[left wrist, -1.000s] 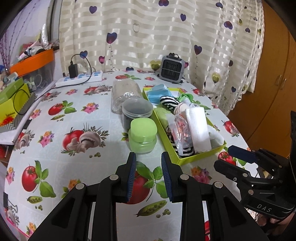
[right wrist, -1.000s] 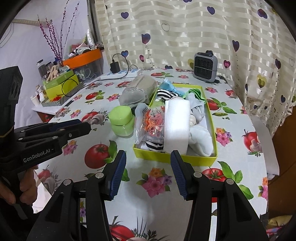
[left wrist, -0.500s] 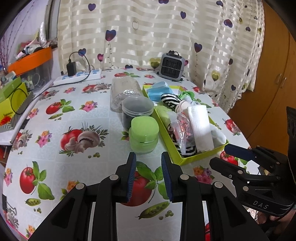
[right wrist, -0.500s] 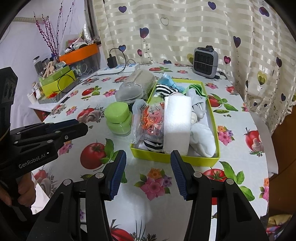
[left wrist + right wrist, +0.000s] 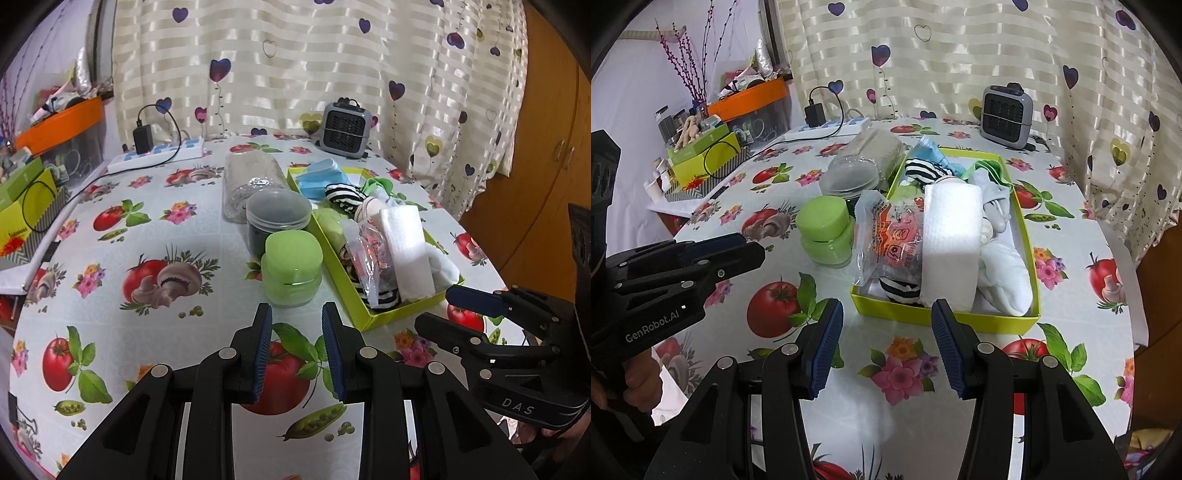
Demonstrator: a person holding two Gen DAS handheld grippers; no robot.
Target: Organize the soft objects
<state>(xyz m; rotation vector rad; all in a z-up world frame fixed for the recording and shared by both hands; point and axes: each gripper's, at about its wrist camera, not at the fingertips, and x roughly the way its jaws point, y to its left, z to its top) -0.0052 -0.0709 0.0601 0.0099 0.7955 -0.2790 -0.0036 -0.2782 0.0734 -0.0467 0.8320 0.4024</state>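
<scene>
Little has moved since a second ago: both grippers hover near the yellow-green cardboard tray [image 5: 945, 315] packed with socks and a folded white towel [image 5: 951, 254]. Left gripper [image 5: 296, 350] narrowly parted, right gripper [image 5: 886, 343] wider, both empty. Best approach: descend squarely onto one soft item.

Even, fairly bright indoor light, both views. Satin curtain [image 5: 295, 74] shows soft sheen in bands; white folded cloth [image 5: 951, 236] nearly blown out. Soft shadows on tablecloth [image 5: 110, 240] beside jars. Strong fisheye bending; black vignette in corners. Focus sharp centrally, softer toward edges.
</scene>
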